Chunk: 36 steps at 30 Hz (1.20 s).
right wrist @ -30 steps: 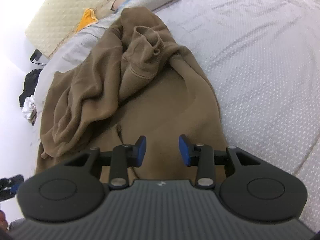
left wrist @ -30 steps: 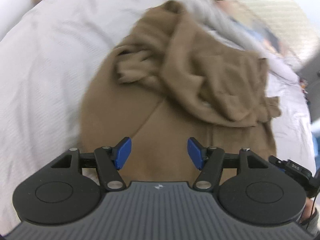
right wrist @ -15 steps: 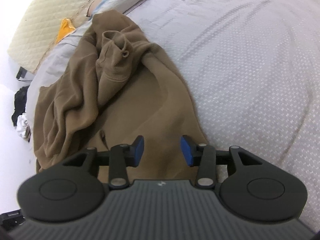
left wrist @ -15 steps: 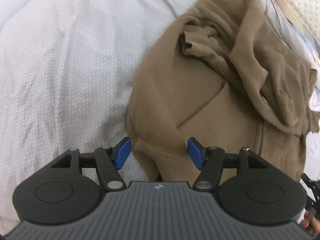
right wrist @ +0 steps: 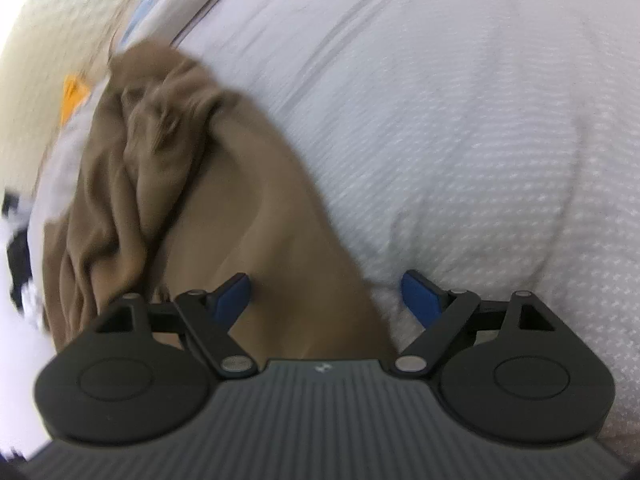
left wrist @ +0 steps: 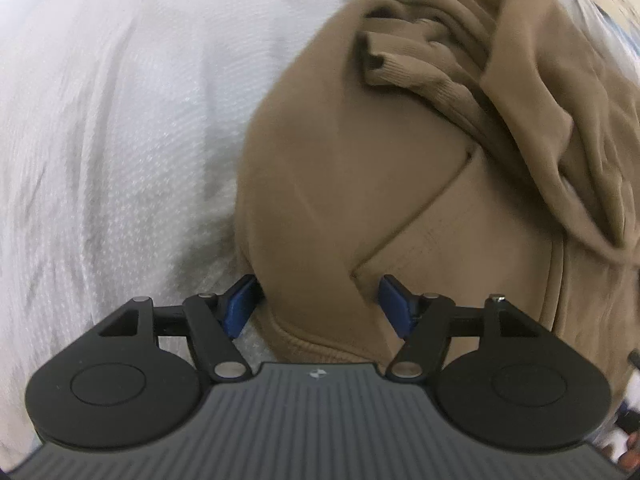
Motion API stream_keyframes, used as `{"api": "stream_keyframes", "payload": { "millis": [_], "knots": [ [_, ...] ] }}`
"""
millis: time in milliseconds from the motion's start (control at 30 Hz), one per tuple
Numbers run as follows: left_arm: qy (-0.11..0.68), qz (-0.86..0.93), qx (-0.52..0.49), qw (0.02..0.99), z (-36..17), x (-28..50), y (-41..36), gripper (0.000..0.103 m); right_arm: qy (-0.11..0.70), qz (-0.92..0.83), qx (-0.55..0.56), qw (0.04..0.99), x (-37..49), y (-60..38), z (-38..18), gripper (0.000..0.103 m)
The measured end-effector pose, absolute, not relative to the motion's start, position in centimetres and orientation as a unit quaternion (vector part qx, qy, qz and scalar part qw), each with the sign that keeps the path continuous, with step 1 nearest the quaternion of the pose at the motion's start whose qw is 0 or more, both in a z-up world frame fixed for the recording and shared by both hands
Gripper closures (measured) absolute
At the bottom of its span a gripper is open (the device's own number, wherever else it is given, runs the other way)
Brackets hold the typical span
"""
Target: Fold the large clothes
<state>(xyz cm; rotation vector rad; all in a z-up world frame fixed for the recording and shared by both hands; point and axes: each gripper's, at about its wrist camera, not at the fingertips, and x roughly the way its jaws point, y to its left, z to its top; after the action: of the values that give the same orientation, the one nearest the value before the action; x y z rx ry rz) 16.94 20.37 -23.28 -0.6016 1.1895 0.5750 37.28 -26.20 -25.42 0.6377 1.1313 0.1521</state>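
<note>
A brown hoodie [left wrist: 360, 168] lies crumpled on a white bedspread [left wrist: 100, 140], its sleeves and hood bunched at the far end. My left gripper [left wrist: 316, 300] hangs low over the hoodie's near left corner; its jaws are opening, with the ribbed hem between the blue pads, which do not press on it. In the right wrist view the hoodie [right wrist: 240, 216] runs up the left side. My right gripper [right wrist: 328, 298] straddles its right edge, jaws opening wide: one pad over brown cloth, the other over the bedspread [right wrist: 460, 140].
A cream quilted headboard or pillow [right wrist: 52, 24] lies at the far end of the bed, with an orange item [right wrist: 74, 94] beside it. Dark and white things [right wrist: 18, 240] lie at the left edge of the right wrist view.
My left gripper has sunk and swung to the hoodie's left hem corner. The right gripper's jaws have spread much wider, and it has shifted to the garment's right edge. The hoodie lies as before.
</note>
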Motion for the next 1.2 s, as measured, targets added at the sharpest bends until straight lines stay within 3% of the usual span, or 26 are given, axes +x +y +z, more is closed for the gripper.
{"api": "stream_keyframes", "payload": {
  "millis": [100, 167, 267, 333, 733, 967, 1067, 1200],
  "knots": [
    [0.542, 0.260, -0.274, 0.751, -23.2, 16.8, 20.4, 0.034, 0.533, 0.108, 0.299, 0.784, 36.8, -25.3, -25.4, 0.017],
    [0.539, 0.254, -0.272, 0.755, -23.0, 16.5, 20.0, 0.042, 0.531, 0.116, 0.302, 0.783, 36.6, -25.1, -25.3, 0.017],
    [0.534, 0.239, -0.247, 0.773, -22.3, 16.1, 19.2, 0.063, 0.530, 0.132, 0.320, 0.774, 36.3, -25.4, -25.4, 0.017],
    [0.526, 0.236, -0.237, 0.782, -22.0, 15.9, 19.1, 0.083, 0.528, 0.142, 0.323, 0.773, 36.0, -25.1, -25.3, 0.017],
    [0.469, 0.186, -0.312, 0.805, -17.3, 11.4, 22.3, 0.088, 0.547, 0.201, 0.316, 0.749, 35.6, -23.1, -24.6, 0.017],
    [0.505, 0.193, -0.313, 0.781, -19.2, 12.7, 22.4, 0.088, 0.585, 0.253, 0.287, 0.715, 34.6, -21.5, -24.1, 0.021],
    [0.524, 0.196, -0.327, 0.762, -20.7, 13.2, 22.8, 0.083, 0.590, 0.214, 0.277, 0.727, 34.7, -21.7, -24.6, 0.033],
    [0.539, 0.209, -0.328, 0.747, -21.6, 13.9, 23.2, 0.071, 0.592, 0.179, 0.273, 0.737, 35.1, -21.4, -25.2, 0.036]
  ]
}}
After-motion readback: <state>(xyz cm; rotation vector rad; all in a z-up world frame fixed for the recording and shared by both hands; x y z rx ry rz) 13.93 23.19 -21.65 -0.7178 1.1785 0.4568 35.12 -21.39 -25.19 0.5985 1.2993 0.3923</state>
